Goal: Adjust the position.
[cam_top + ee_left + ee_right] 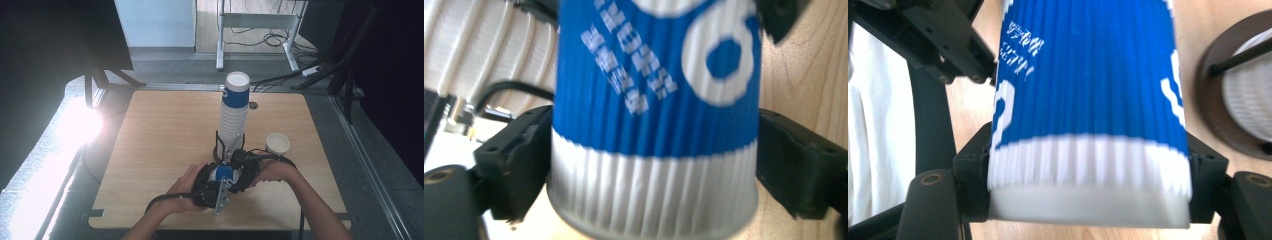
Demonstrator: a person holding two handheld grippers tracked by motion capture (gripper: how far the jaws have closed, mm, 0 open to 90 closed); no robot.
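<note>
A blue and white ribbed paper cup [223, 173] lies between both grippers near the table's front edge. In the right gripper view the cup [1088, 100] points away, and my right gripper [1090, 180] is shut on its white base end, pads pressed on both sides. In the left gripper view the same cup [654, 125] sits between the jaws of my left gripper [654, 170], which flank it closely without squeezing it. From above, the left gripper [216, 182] comes in from the left and the right gripper [235, 172] from the right.
A tall stack of white cups with a blue one on top [234, 115] stands in a dark wire holder [219, 145] just behind the grippers. A single white cup [277, 144] stands upright to the right. The wooden table [160, 130] has free room on the left.
</note>
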